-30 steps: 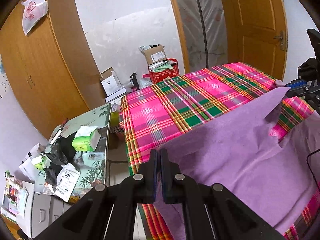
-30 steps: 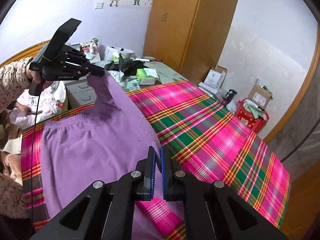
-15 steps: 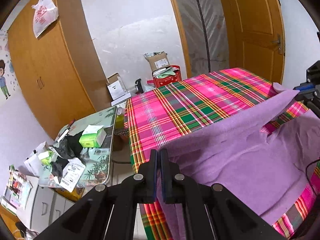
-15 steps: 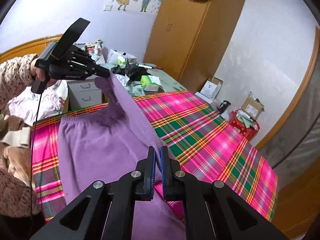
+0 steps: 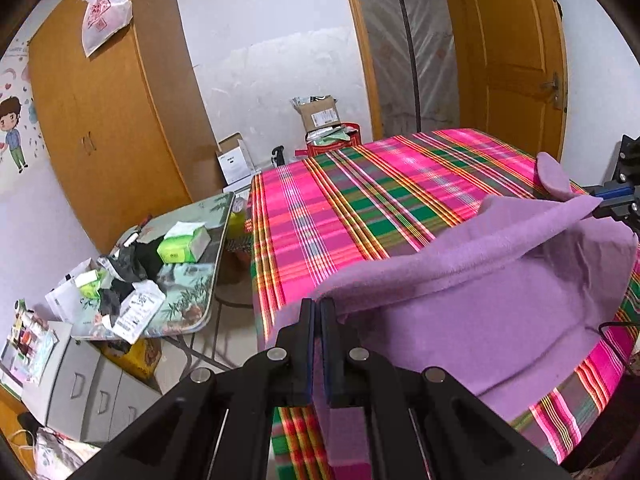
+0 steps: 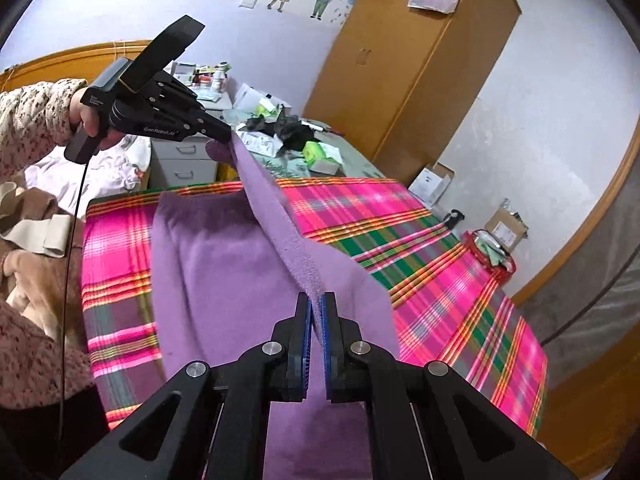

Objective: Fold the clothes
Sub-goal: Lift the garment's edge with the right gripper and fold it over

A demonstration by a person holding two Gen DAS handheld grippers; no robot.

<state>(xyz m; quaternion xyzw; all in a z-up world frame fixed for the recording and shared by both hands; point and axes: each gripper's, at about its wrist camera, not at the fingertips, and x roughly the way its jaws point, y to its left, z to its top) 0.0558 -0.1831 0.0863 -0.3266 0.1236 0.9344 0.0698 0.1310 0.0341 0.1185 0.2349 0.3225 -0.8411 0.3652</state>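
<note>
Purple fleece, soft and thick-napped: the garment (image 6: 224,280) lies on a table covered with a pink-and-green plaid cloth (image 6: 432,280), its lower layer spread flat while one long edge is lifted off the cloth and stretched between the two grippers. The left gripper (image 6: 230,134) has its jaws closed on one end of that edge, the right gripper (image 6: 316,320) has its jaws closed on the other, and the fabric runs in a fairly taut ridge between them. In the left wrist view the same edge leaves the left gripper (image 5: 318,320) and reaches across to the right gripper (image 5: 600,200) at the frame's margin, with a small flap of purple sticking up beside it.

By the look of it the garment is light and limp. It sags into a smooth curve below the held edge and holds no shape of its own, so it should follow wherever the two ends are carried. The fuzzy surface probably grips itself and the plaid cloth, which would help a fold stay put but may drag the under layer along if the top one is slid and not lifted. It is not fragile, and pinching it hard should do no harm.

The sensible holds are the ones in use: two corners of one edge, kept level and apart so the span stays straight. A grip nearer the middle would likely let the ends droop and crease.
</note>
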